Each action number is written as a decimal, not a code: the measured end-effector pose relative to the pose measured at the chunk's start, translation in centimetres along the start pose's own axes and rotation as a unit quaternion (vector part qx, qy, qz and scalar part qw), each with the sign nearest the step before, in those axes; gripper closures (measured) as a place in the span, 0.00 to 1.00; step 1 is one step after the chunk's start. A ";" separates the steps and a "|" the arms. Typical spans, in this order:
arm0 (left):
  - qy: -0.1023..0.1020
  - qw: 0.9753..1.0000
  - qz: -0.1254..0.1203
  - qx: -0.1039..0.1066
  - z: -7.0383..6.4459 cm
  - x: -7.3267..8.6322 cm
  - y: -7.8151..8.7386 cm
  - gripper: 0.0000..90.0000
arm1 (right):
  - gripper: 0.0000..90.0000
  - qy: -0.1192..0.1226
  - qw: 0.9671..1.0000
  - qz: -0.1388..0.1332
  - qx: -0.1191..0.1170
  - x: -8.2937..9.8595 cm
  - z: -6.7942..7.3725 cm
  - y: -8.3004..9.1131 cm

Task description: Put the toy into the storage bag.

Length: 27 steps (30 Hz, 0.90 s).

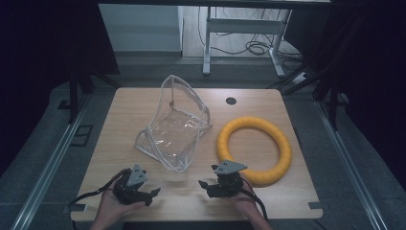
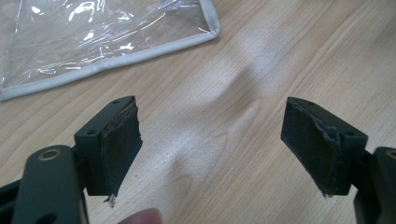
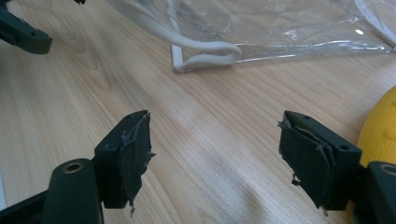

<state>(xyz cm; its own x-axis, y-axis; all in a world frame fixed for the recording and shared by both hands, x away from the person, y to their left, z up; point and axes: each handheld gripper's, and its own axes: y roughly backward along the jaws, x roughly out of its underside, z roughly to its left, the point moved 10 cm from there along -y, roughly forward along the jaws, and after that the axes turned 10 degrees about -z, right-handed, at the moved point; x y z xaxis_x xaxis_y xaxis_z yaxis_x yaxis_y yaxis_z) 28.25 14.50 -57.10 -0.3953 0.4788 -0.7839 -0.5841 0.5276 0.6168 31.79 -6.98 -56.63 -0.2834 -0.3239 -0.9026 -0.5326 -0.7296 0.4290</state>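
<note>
A clear plastic bag (image 1: pixel 174 124) with white trim stands half open in the middle of the wooden table (image 1: pixel 249 98). To its right lies a yellow ring (image 1: pixel 253 148). My left gripper (image 1: pixel 152 195) rests near the front edge, below the bag, jaws pointing right. In the left gripper view the gripper (image 2: pixel 212 116) is open over bare wood, with the bag's edge (image 2: pixel 107 63) ahead. My right gripper (image 1: pixel 206 188) sits beside the ring's near side, jaws pointing left. It (image 3: pixel 217 126) is open and empty, with the bag (image 3: pixel 261 28) ahead and the ring (image 3: pixel 380 123) at right.
A small dark grommet hole (image 1: pixel 231 101) sits near the table's back edge. Behind the table stand a white desk frame (image 1: pixel 207 43) and floor cables (image 1: pixel 258 47). Metal rails (image 1: pixel 48 167) run along both sides. Part of the left gripper (image 3: pixel 23 32) shows in the right gripper view.
</note>
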 end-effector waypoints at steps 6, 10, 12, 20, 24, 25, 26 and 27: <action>0.000 1.000 -0.002 -0.001 0.0 0.0 0.1 0.22 | 0.30 0.000 1.000 -0.005 0.001 -0.3 -0.2 0.4; 0.000 1.000 -0.001 0.000 0.0 0.0 0.0 0.22 | 0.32 -0.003 1.000 -0.003 0.002 -0.4 -0.4 0.6; 0.000 1.000 0.001 0.000 0.0 0.0 0.0 0.22 | 0.32 -0.004 1.000 -0.003 0.002 -0.5 -0.6 0.9; 0.003 1.000 -0.003 -0.004 0.4 -0.2 0.4 0.22 | 0.34 0.006 1.000 0.005 0.003 -1.0 -1.2 2.2; 0.002 1.000 -0.002 -0.002 0.3 -0.1 0.4 0.22 | 0.34 0.008 1.000 0.016 0.006 -1.4 -2.2 3.1; 0.002 1.000 -0.002 -0.002 0.3 -0.1 0.4 0.22 | 0.34 0.010 1.000 0.020 0.006 -1.5 -2.3 3.3; 0.001 1.000 -0.001 -0.002 0.3 -0.1 0.3 0.22 | 0.34 0.013 1.000 0.025 0.008 -1.6 -2.7 3.5; 0.001 1.000 0.000 -0.001 0.3 -0.1 0.3 0.22 | 0.34 0.013 0.999 0.028 0.009 -1.6 -2.8 3.6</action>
<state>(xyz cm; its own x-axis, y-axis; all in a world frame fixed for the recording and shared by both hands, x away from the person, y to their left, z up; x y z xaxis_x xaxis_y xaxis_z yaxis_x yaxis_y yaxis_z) 28.34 14.86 -56.79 -0.3959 0.4773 -0.7845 -0.5865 0.5259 0.6159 32.60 -10.77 -53.70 -0.2921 -0.3801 -0.8776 -0.5314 -0.6984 0.4794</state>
